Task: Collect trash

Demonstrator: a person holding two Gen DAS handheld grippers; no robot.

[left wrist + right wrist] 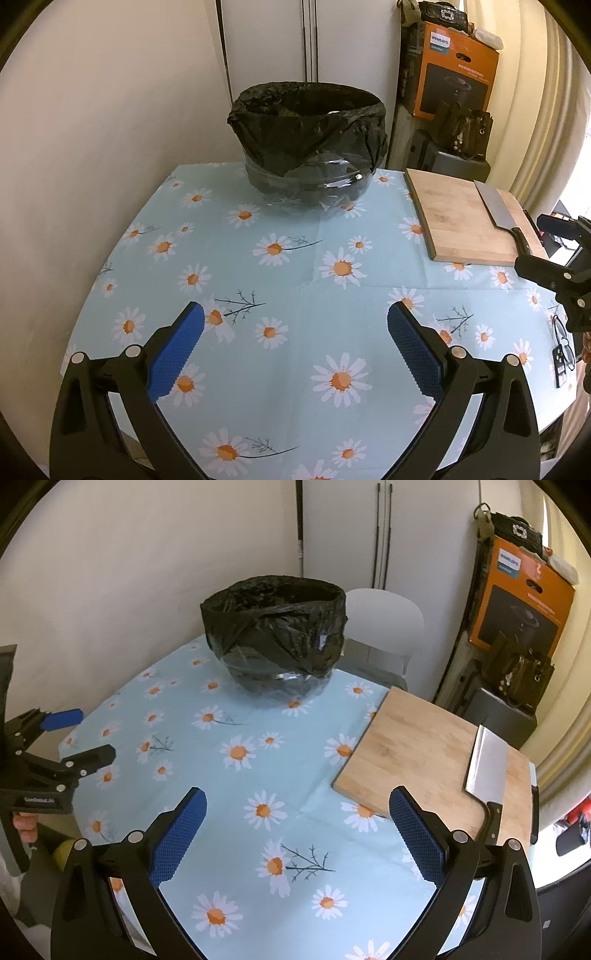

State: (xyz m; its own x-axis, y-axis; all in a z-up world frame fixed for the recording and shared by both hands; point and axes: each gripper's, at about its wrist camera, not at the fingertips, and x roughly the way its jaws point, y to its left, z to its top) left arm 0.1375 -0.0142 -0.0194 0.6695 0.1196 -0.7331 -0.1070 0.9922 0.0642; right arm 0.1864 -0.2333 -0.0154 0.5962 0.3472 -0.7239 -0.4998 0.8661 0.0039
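a: table first?
b: one table with a daisy tablecloth [280,266], light blue, fills both views.

a: the task thing?
b: one bin, a clear round tub lined with a black bag [308,122], also seen at [273,620]. it stands upright at the far side of the cloth near the wall, mouth facing up, long axis vertical. i can't tell what's inside.

a: what else, biggest down?
b: one orange box [456,70] leaning against the back right wall. one white chair [384,627] behind the table, right wrist view only. one wooden cutting board [469,218] flat on the right side of the table, well apart from the bin. one cleaver [485,768] lying on the board, blade toward the far wall, handle toward me. one pair of glasses [563,341] near the right table edge.

a: grippers?
b: two. my left gripper [295,328] is spread wide, holding nothing, above bare cloth. my right gripper [297,808] is spread wide too, holding nothing, its right finger over the board's near corner.
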